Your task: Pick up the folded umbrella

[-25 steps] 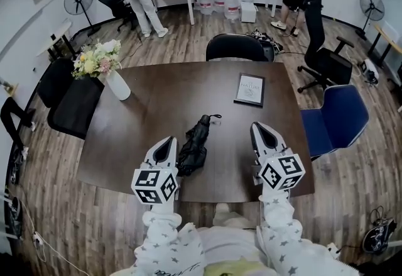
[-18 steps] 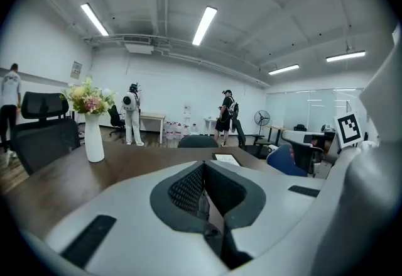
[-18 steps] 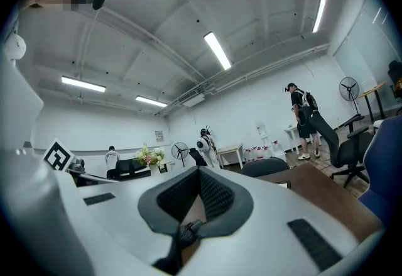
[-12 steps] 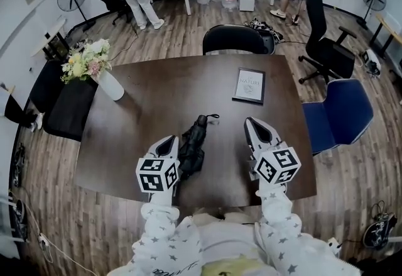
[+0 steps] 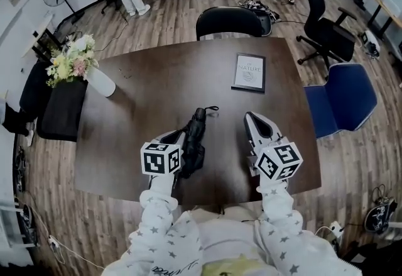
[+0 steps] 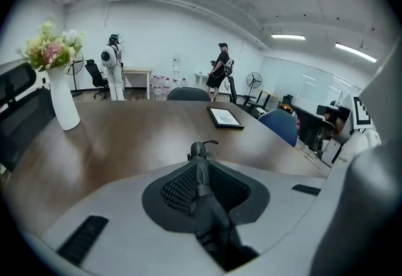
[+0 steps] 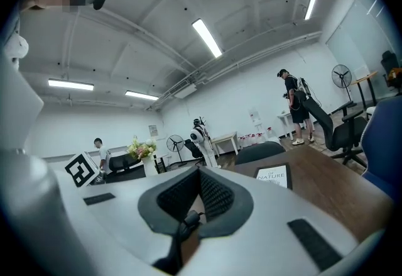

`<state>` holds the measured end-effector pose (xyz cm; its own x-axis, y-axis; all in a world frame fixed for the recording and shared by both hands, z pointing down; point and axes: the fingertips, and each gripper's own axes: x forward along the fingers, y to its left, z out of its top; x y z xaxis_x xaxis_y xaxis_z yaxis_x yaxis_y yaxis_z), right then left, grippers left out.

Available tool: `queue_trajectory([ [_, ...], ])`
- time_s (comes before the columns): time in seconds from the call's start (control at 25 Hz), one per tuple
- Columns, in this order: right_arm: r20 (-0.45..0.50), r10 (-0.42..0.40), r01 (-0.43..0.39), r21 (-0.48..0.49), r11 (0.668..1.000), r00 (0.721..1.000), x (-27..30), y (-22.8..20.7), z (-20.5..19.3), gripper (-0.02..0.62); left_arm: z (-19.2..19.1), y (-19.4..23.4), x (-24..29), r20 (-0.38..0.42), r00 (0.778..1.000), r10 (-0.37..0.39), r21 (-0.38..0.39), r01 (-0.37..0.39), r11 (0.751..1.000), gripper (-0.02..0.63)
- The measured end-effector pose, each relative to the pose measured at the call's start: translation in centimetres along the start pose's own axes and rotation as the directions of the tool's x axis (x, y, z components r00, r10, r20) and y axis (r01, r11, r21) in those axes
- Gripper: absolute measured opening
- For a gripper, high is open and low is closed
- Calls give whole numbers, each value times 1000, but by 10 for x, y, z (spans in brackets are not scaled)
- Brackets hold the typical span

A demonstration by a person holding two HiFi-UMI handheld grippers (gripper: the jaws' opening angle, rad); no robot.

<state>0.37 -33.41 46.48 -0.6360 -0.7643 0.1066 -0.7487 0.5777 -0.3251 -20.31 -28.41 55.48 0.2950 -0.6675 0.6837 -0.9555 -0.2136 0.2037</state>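
Observation:
The folded black umbrella (image 5: 194, 138) lies on the dark brown table (image 5: 138, 99), its strap end pointing away from me. My left gripper (image 5: 178, 141) tilts down at the umbrella's left flank, tip close beside it. Its jaws are opening, parted by a crack, and do not press on anything. In the left gripper view the umbrella (image 6: 198, 150) runs straight ahead beyond the left gripper (image 6: 200, 165). My right gripper (image 5: 254, 122) hovers shut to the umbrella's right, well apart from it. The right gripper view shows the right gripper (image 7: 200, 171) with the umbrella (image 7: 188, 219) low between its jaw bases.
A framed print (image 5: 249, 72) lies at the table's far right. A white vase of flowers (image 5: 100, 83) stands at the far left. A black chair (image 5: 229, 22) sits behind the table, a blue chair (image 5: 342, 102) at the right, another black one (image 5: 59, 108) at the left.
My left gripper has dropped and tipped downward, coming in beside the umbrella. The right gripper has sunk a little and drifted slightly towards the umbrella. The umbrella has not moved.

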Motion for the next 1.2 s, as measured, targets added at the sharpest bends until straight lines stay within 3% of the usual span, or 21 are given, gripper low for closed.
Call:
queue_trajectory([
  [0.08, -9, -7, 7, 7, 1000, 1000, 5, -1, -5, 21, -3, 2, 11, -33, 999, -29, -43, 28, 999, 168],
  [0.16, -20, -14, 14, 20, 1000, 1000, 8, -3, -11, 21, -8, 3, 22, -64, 996, -55, -88, 49, 995, 229],
  [0.28, -30, -25, 26, 37, 999, 999, 14, -9, -19, 21, -17, 5, 40, -137, 989, -55, -92, 43, 995, 261],
  [0.68, -47, -54, 58, 77, 995, 997, 25, -21, -31, 21, -49, 6, 79, -346, 938, -31, 4, 35, 999, 276],
  [0.96, -59, -76, 81, 96, 992, 995, 26, -33, -39, 21, -66, 6, 97, -434, 901, -23, 20, 36, 999, 276],
  [1.2, -61, -92, 97, 99, 990, 994, 28, -39, -40, 21, -72, 8, 106, -467, 884, -26, 23, 42, 999, 281],
])
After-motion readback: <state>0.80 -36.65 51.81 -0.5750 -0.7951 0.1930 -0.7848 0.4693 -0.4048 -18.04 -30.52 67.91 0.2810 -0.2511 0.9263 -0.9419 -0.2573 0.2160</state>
